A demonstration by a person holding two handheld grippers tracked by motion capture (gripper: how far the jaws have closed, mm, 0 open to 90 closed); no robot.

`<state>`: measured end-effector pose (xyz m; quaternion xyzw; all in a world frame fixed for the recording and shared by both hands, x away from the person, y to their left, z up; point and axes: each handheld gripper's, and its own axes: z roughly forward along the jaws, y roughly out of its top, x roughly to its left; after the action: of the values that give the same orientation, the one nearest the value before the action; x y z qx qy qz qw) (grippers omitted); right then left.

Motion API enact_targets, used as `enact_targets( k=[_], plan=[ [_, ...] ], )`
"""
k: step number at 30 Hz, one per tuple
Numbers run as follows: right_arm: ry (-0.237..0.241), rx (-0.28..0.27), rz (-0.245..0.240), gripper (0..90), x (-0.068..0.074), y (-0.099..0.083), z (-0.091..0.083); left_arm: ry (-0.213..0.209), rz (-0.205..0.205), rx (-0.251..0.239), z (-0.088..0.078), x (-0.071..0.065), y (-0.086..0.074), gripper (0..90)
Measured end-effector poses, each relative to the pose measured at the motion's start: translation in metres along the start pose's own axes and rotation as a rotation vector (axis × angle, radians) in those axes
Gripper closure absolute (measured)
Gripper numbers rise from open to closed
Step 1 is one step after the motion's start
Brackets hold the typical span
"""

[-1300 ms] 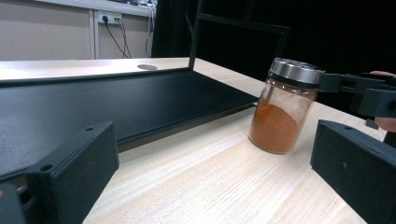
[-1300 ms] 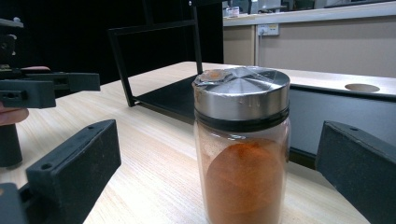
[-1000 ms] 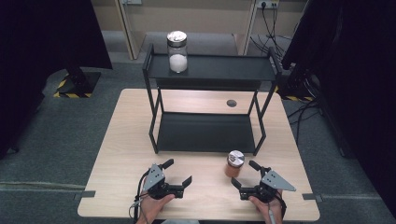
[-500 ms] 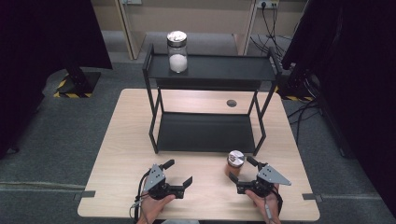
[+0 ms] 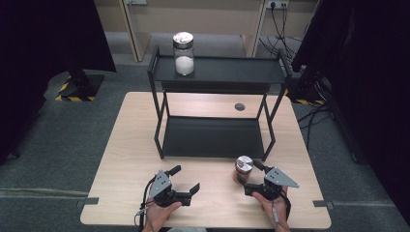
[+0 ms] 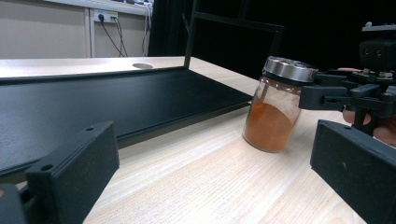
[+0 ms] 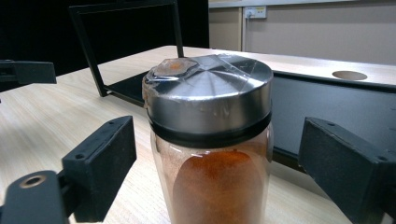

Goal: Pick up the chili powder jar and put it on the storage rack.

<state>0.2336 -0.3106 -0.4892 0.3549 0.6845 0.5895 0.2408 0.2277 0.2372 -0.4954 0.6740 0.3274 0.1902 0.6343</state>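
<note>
1. A glass spice jar point(image 7: 210, 154) with a steel lid is standing upright on the wooden table point(image 5: 121, 159), just in front of the black rack point(image 5: 215, 137), holding orange-brown powder.
2. The right gripper point(image 5: 247, 178) is straddling the jar; its jaws have just been closing, with gaps showing between pads and glass.
3. The left gripper point(image 5: 186, 180) is resting spread wide, clasping nothing.
4. A second jar point(image 5: 183, 53), part-filled with white powder, is sitting on the rack's top shelf.
</note>
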Motion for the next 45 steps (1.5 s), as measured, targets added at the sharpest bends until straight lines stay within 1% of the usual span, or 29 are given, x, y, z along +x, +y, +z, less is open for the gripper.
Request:
enact_targets(
  k=[3, 10, 13, 15, 19, 21, 24, 26, 31, 36, 42, 45],
  plan=[
    [0.003, 0.012, -0.004, 15.4, 0.000, 0.002, 0.003, -0.001, -0.002, 0.002, 0.000, 0.000, 0.000, 0.4],
    [-0.005, 0.045, -0.018, 25.6, 0.002, 0.008, 0.006, -0.001, -0.001, 0.002, 0.001, 0.000, 0.000, 0.6],
    [0.003, 0.056, -0.025, 29.5, 0.001, 0.010, 0.008, -0.001, -0.002, 0.001, 0.001, 0.000, 0.000, 0.7],
    [-0.002, 0.057, -0.031, 29.8, 0.003, 0.010, 0.008, -0.001, -0.002, 0.001, 0.000, 0.000, 0.000, 0.8],
    [-0.003, 0.057, -0.027, 30.0, 0.003, 0.011, 0.007, 0.001, -0.001, -0.001, 0.000, 0.000, 0.000, 0.8],
    [-0.005, 0.048, -0.033, 30.6, 0.004, 0.010, 0.006, 0.000, -0.001, 0.000, 0.000, 0.000, 0.000, 0.8],
    [0.008, 0.041, -0.002, 30.7, 0.001, 0.011, 0.004, -0.001, -0.002, 0.002, 0.000, 0.000, 0.000, 0.8],
    [0.011, 0.044, -0.002, 30.7, 0.001, 0.012, 0.003, -0.002, -0.002, 0.002, 0.000, 0.000, 0.000, 0.8],
    [0.007, 0.041, -0.019, 30.7, 0.003, 0.015, 0.001, -0.001, -0.003, 0.002, 0.000, 0.000, 0.000, 0.8],
    [-0.003, 0.025, -0.052, 30.7, 0.006, 0.020, -0.003, -0.002, -0.004, 0.003, 0.001, 0.000, 0.000, 0.9],
    [-0.007, 0.021, -0.066, 30.7, 0.008, 0.024, -0.006, -0.001, -0.006, 0.002, 0.001, 0.000, 0.000, 0.9],
    [-0.007, 0.017, -0.084, 30.7, 0.008, 0.028, -0.007, 0.000, -0.006, 0.001, 0.000, 0.000, 0.000, 0.9]
  ],
)
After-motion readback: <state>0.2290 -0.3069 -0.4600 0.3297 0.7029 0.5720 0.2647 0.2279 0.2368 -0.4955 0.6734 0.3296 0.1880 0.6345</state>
